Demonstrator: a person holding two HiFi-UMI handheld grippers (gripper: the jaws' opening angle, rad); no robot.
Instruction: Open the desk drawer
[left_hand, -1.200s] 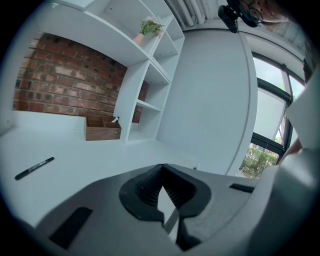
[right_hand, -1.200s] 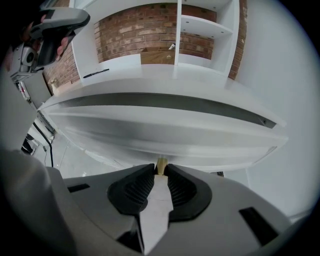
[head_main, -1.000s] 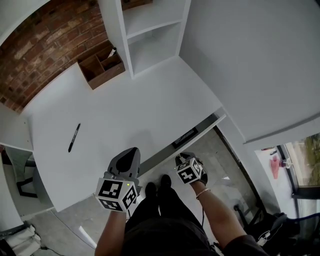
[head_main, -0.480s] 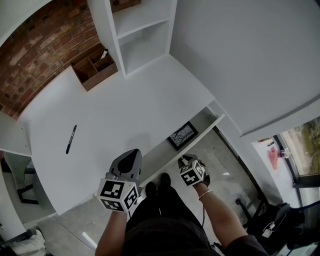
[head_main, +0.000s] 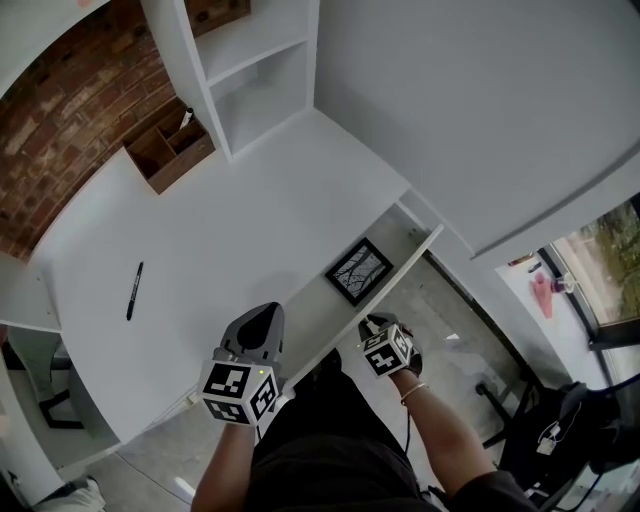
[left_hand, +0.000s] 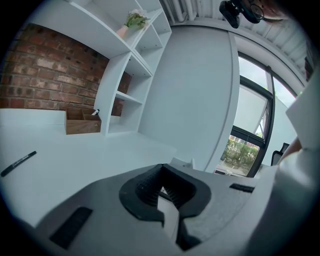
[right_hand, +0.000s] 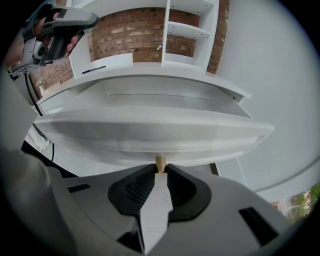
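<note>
Gripping the small beige knob (right_hand: 161, 162), the right claw (right_hand: 161, 170) is clenched to draw the white drawer (right_hand: 150, 131) outward; the left claw (left_hand: 162, 190) is closed, empty.

There is one white desk (head_main: 230, 230) with one drawer (head_main: 305, 315), and that drawer has one small beige knob (right_hand: 160, 162) and one framed picture (head_main: 358, 271) in it. The desktop carries one black pen (head_main: 133, 290) and one wooden organiser (head_main: 168, 150) of two compartments with one marker (head_main: 186, 117) standing in it, and there is one white shelf unit (head_main: 250, 70) with one potted plant (left_hand: 134, 21). Two grippers show, one left gripper (head_main: 262, 315) and one right gripper (head_main: 375, 325).
</note>
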